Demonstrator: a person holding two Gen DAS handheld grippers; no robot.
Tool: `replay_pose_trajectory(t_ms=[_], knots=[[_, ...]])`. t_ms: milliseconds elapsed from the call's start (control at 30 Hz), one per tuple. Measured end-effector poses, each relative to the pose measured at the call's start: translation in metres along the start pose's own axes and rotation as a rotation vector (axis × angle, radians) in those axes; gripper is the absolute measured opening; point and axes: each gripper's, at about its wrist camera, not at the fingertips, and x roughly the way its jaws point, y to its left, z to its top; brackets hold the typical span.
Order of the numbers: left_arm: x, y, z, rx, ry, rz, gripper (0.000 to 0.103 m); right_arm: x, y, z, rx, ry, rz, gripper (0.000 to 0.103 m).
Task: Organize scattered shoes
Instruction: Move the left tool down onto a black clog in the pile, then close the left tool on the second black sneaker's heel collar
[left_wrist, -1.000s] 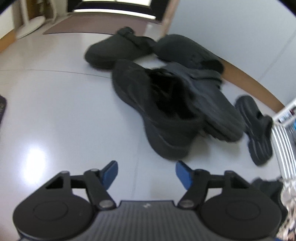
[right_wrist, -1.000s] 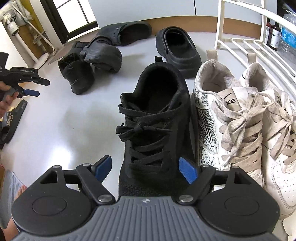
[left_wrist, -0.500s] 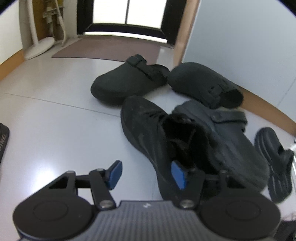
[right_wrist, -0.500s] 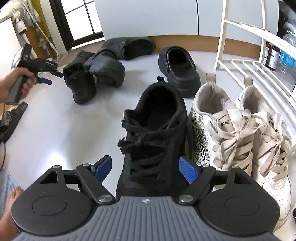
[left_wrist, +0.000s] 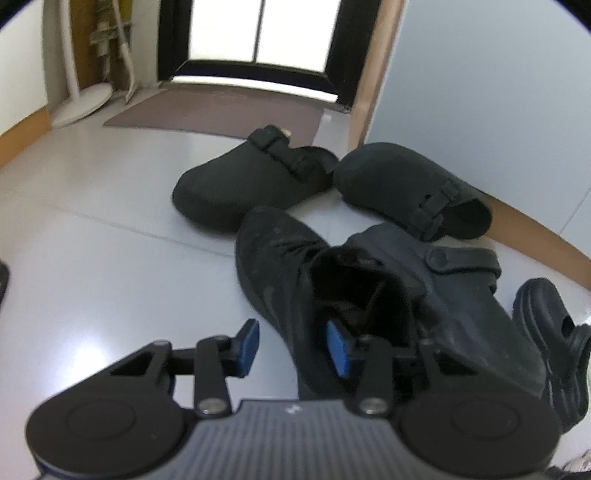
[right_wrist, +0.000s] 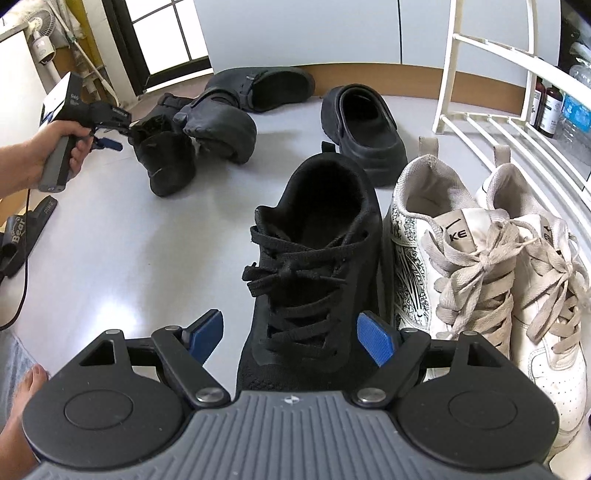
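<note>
Left hand-held gripper (left_wrist: 291, 345): jaws closing astride the collar wall of a black sneaker (left_wrist: 284, 266), one pad inside the opening, one outside, not yet pressing. That sneaker lies on the floor (left_wrist: 92, 258) among clogs (left_wrist: 251, 184), at 10 o'clock in the right wrist view. Right hand-held gripper (right_wrist: 291, 334): jaws apart above the laced black shoe (right_wrist: 314, 266), clamping nothing; white trainers (right_wrist: 461, 258) just beside it at 3 o'clock
</note>
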Motion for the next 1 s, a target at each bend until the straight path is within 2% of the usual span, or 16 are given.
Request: replay_pose_trajectory(t_ms=[33,100,133,167,200,267,600,1000], knots=[[0.004,0.000,0.002,-0.007,0.014,0.004,0.043,0.000,0.001,0.000,-0.001,0.001,0.002,0.084],[0.012,0.000,0.004,-0.028,0.050,0.009,0.028,0.000,0.002,-0.001,-0.003,0.002,0.004,0.084],[0.015,0.000,0.005,-0.035,0.068,0.007,0.027,0.000,0.003,-0.001,-0.006,0.002,0.004,0.084],[0.018,0.000,0.006,-0.042,0.085,0.005,0.019,0.000,0.003,-0.001,-0.008,0.003,0.004,0.084],[0.019,-0.002,0.006,-0.022,0.088,0.009,0.018,0.000,0.003,-0.002,-0.007,0.004,0.004,0.084],[0.018,-0.006,0.006,0.023,0.084,0.020,0.016,0.000,0.003,-0.002,-0.006,0.006,0.004,0.084],[0.010,0.001,0.000,0.065,0.075,0.026,0.012,0.001,0.002,-0.004,-0.004,0.021,0.012,0.084],[-0.002,0.024,-0.005,0.061,0.094,0.008,0.011,0.002,0.007,-0.001,-0.017,0.005,0.021,0.084]])
